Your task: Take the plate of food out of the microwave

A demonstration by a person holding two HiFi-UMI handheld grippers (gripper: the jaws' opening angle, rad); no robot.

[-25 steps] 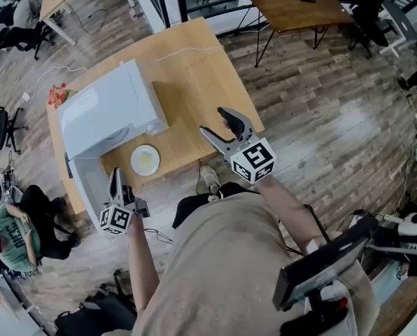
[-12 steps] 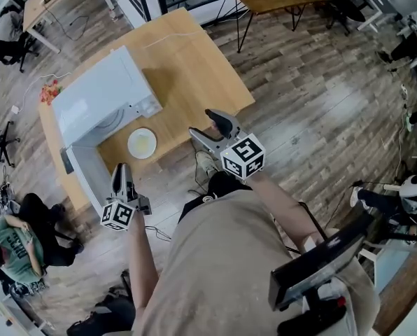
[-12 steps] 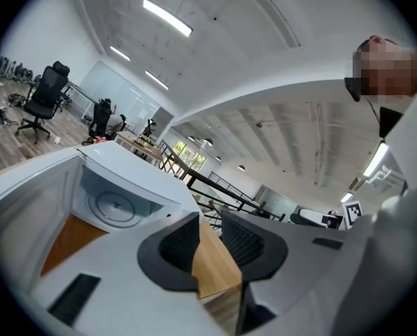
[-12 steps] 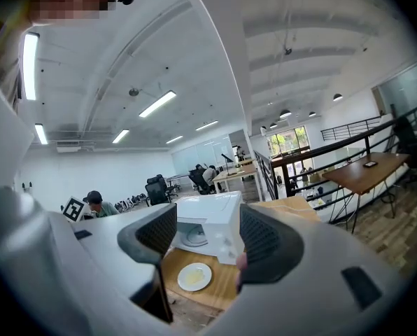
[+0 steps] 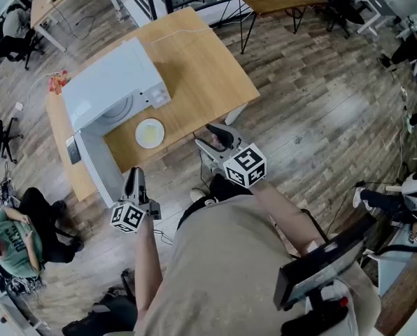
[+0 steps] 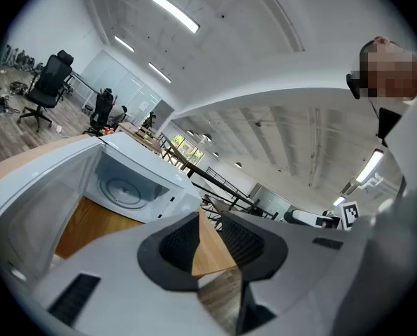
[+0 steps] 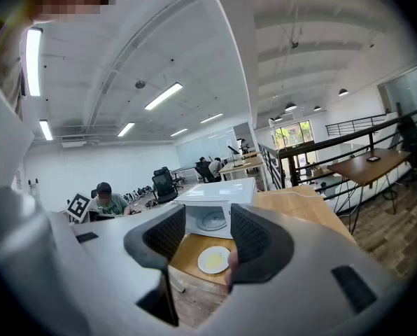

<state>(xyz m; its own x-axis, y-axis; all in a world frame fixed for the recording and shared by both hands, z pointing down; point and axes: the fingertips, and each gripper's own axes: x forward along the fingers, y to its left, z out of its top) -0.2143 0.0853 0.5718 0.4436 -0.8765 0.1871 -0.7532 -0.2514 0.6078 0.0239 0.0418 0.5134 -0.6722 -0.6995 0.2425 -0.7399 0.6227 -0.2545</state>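
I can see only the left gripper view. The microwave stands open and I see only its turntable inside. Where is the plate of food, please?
Observer: In the head view the plate lies on the wooden table, just in front of the open microwave.
Operator: Does any gripper hold it?
Observer: No. The right gripper is apart from the plate, near the table's edge. Its jaws have just been closing, with nothing between them.
Operator: What is on the plate?
Observer: The right gripper view shows pale yellow food in its middle. What kind it is, I cannot tell.
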